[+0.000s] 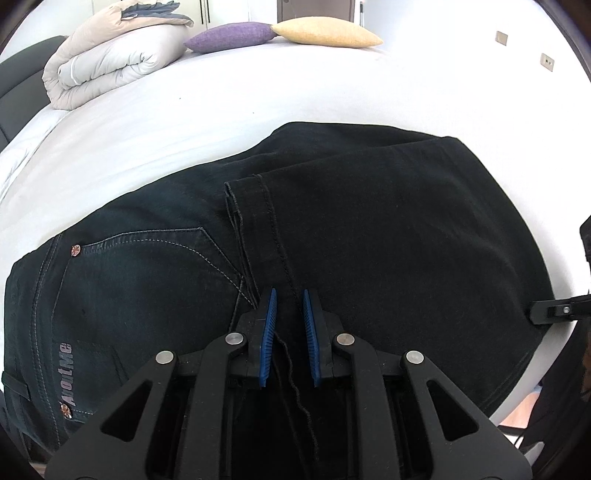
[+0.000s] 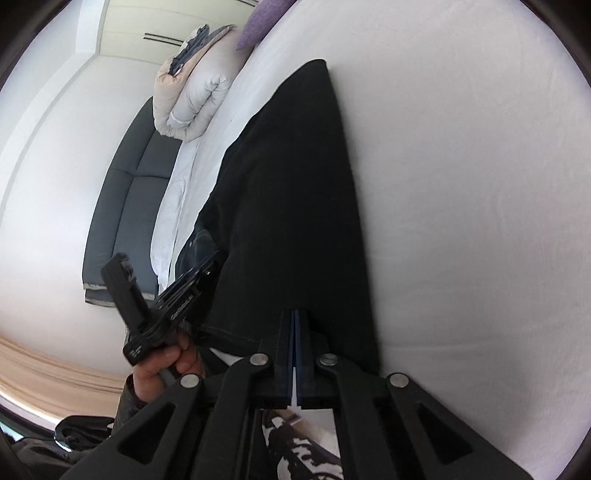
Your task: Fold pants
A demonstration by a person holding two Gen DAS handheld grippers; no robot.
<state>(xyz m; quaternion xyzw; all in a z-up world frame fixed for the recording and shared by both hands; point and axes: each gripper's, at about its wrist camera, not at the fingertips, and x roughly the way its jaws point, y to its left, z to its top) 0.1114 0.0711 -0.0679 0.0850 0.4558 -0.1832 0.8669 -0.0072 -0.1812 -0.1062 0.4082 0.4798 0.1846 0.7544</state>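
Note:
Black pants (image 1: 369, 229) lie folded on the white bed (image 1: 221, 103), a leg hem (image 1: 247, 184) laid across the seat with its back pocket (image 1: 147, 266). My left gripper (image 1: 288, 295) sits low over the near edge. Its blue pads stand a narrow gap apart with the hem's seam and dark cloth running up between them. My right gripper (image 2: 295, 314) is shut, pads together, tips against the near edge of the pants (image 2: 295, 184); I see no cloth between its pads. Its tip shows as the right gripper (image 1: 533, 314) at the fold's right end. A hand (image 2: 166, 365) holds the left gripper (image 2: 203, 269).
A rolled duvet (image 1: 110, 62), a purple pillow (image 1: 232, 35) and a yellow pillow (image 1: 325, 33) lie at the far end of the bed. A dark padded headboard (image 2: 129, 206) runs along that side. White sheet (image 2: 461, 221) stretches beyond the pants. The bed's near edge is just below my grippers.

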